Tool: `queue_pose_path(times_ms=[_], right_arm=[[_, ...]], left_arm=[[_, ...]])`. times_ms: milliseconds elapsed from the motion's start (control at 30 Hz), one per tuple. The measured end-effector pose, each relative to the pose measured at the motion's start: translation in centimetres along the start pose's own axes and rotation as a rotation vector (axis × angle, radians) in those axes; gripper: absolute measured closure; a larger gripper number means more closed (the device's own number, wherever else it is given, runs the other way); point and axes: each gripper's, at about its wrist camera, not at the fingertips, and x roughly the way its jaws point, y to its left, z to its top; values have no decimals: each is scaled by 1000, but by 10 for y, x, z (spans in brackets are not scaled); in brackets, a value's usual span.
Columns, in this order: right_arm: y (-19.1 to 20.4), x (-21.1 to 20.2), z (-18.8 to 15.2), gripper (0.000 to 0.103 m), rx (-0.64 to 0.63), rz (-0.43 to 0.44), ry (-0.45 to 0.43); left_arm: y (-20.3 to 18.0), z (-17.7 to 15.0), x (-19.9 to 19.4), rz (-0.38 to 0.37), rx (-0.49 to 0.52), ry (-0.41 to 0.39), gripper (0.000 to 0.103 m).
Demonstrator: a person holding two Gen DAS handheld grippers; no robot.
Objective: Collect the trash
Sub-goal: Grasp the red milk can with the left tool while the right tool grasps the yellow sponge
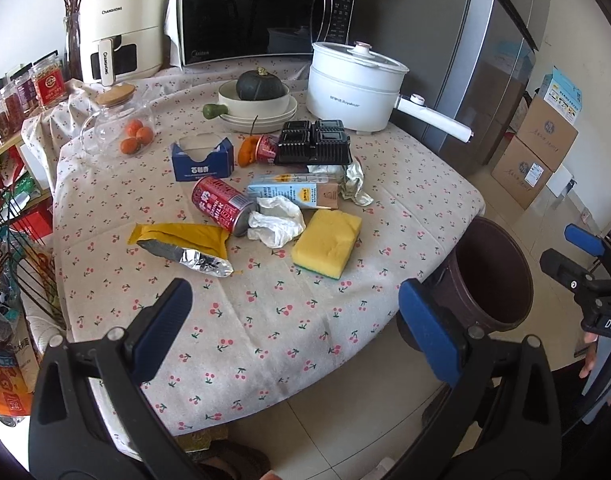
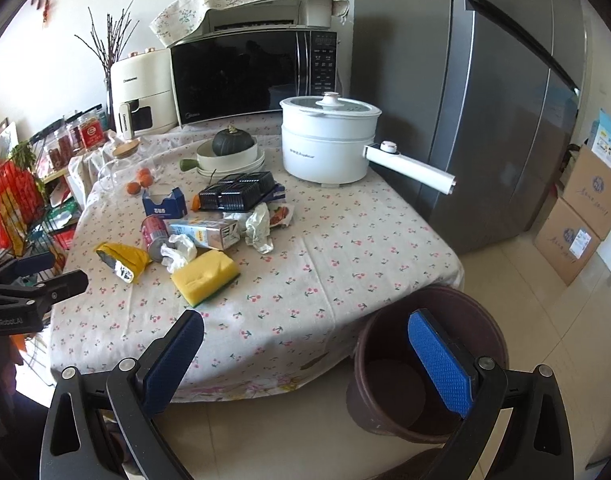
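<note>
Both hand-held grippers hover over the near edge of the table, each with its blue pads spread wide and nothing between them: the left hand-held gripper sits near the middle of the edge, the right hand-held gripper further right, beside the bin. The brown bin stands on the floor at the table's near right corner, and looks empty.

The trash lies in a cluster at the table's middle. Nearest is a yellow sponge, with a crumpled tissue touching its left side. A red can lies on its side left of the tissue, and a yellow foil wrapper lies torn open further left. Behind the tissue lies a milk carton, with crumpled paper at its right end. Farther back are a black tray, a second can and a blue box.

At the far side stand a white pot, a microwave and a bowl holding a squash.
</note>
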Motion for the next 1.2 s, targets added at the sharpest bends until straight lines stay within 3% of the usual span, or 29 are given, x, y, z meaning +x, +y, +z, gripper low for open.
queue_pose_path(times_ms=[200,400,567,667,933,1200], right_arm=[[-1,34,18,0,51,136,134],[6,79,27,0,-2,100,232],[9,121,24,0,43,117,286],[15,147,26,0,63,127,361],[37,196,60,0,75,177,401],[61,241,54,0,97,180,508]], left_arm=[[40,23,37,-3,-86,114,0],[63,48,78,-3,-177,153,4],[80,55,123,-12,-285,189,17],[86,60,149,-20,-342,233,21],[102,64,190,18,-486,273,23],[95,70,201,-7,-463,294,42]])
